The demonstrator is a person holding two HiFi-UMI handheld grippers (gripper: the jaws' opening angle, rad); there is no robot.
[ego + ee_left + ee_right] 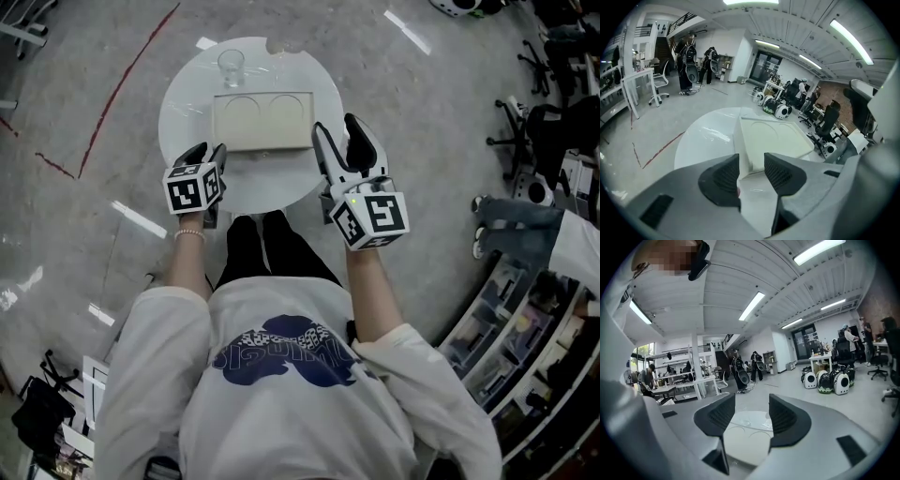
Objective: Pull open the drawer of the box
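One box (262, 122), two round hollows on top, sits mid-counter (187, 103); one glass (232, 67) stands behind it near the far rim. Of two tools, the left tool (211, 150) is at the box's near-left corner and the right tool (336, 127) by its right edge, both with jaws apart, holding nothing. Bare counter shows left and front.

Large open lab-like workroom, polished grey floor (75, 225), ceiling strip lights (751, 305), office chairs (525, 117) at 3 o'clock, shelves of bins (492, 347) at 4 o'clock, white workbenches (640, 74)

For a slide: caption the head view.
Left hand-held gripper and right hand-held gripper, both open, flank the box on the round table.
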